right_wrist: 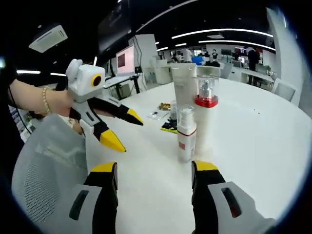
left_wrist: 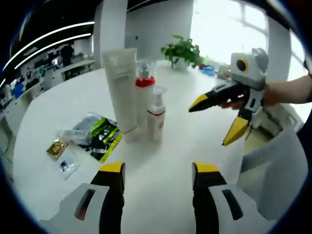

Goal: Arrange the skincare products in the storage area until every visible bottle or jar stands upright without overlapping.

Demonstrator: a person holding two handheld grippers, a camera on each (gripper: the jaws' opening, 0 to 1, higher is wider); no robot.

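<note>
3 skincare containers stand upright in a tight cluster on the white table (left_wrist: 204, 165): a tall tube (left_wrist: 122, 90), a red-collared bottle (left_wrist: 145, 92) and a small pump bottle (left_wrist: 156, 114). the left gripper (left_wrist: 158, 170) and right gripper (right_wrist: 153, 170) both hold their jaws wide apart, empty. sachets (left_wrist: 92, 136) lie flat near the tube. any next nudge looks best made low and slow, to avoid toppling neighbours.

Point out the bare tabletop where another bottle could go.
Bare white table lies between the left tool and the standing trio: tall tube, red-collared bottle, small pump bottle. The far side toward the potted plant is free. Sachets crowd the trio's left.
</note>
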